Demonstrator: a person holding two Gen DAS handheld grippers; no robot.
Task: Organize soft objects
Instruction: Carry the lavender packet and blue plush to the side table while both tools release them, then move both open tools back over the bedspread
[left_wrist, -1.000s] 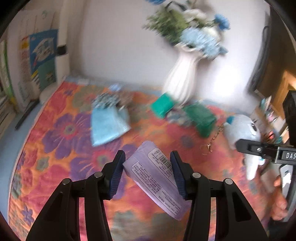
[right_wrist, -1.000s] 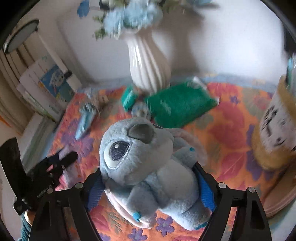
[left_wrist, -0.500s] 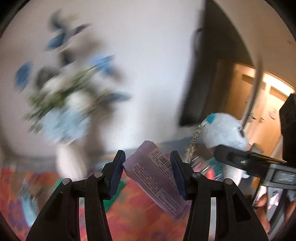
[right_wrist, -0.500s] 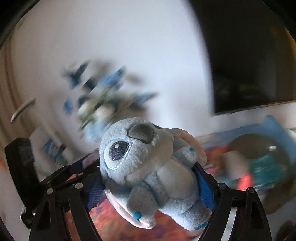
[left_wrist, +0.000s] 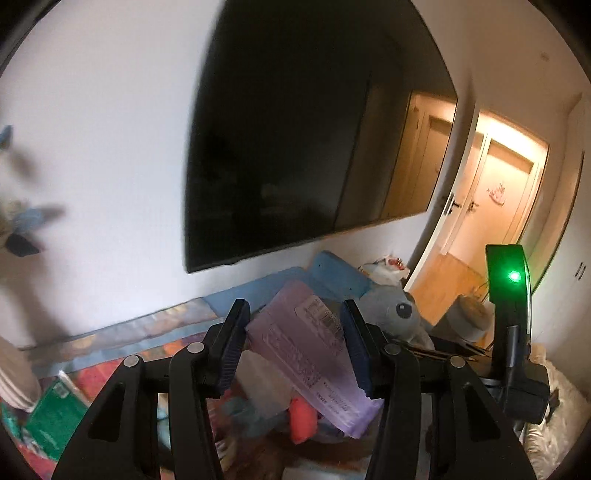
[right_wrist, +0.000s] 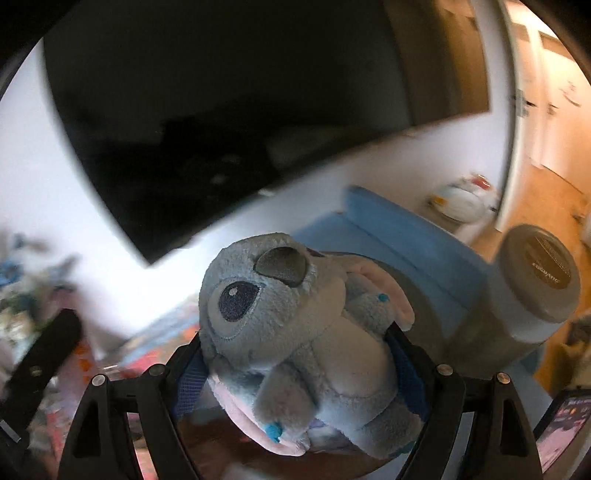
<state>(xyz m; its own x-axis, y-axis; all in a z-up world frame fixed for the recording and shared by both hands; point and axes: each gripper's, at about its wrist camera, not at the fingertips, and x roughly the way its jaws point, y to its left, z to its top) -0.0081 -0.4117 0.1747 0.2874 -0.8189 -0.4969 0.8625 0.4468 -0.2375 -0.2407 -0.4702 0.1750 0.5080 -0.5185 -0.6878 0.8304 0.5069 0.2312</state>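
My left gripper (left_wrist: 293, 343) is shut on a flat purple tissue packet (left_wrist: 306, 354) with a barcode, held up in the air. My right gripper (right_wrist: 299, 354) is shut on a grey-blue plush toy (right_wrist: 295, 325) with a big dark eye and pink ears. The same plush (left_wrist: 397, 312) shows in the left wrist view just right of the packet, with the right gripper's body (left_wrist: 511, 332) and its green light beside it. Below the packet lie blurred soft things, among them a red one (left_wrist: 303, 419).
A large black wall screen (left_wrist: 295, 140) fills the upper view. A blue box (right_wrist: 399, 236) and a grey lidded jar (right_wrist: 535, 284) stand near the wall. A green packet (left_wrist: 55, 417) lies on the flowered cloth at lower left. An open doorway (left_wrist: 491, 206) is at right.
Both grippers have swung to the right and upward, away from the vase and flowered cloth toward the wall screen and doorway. Each keeps its hold on its object.
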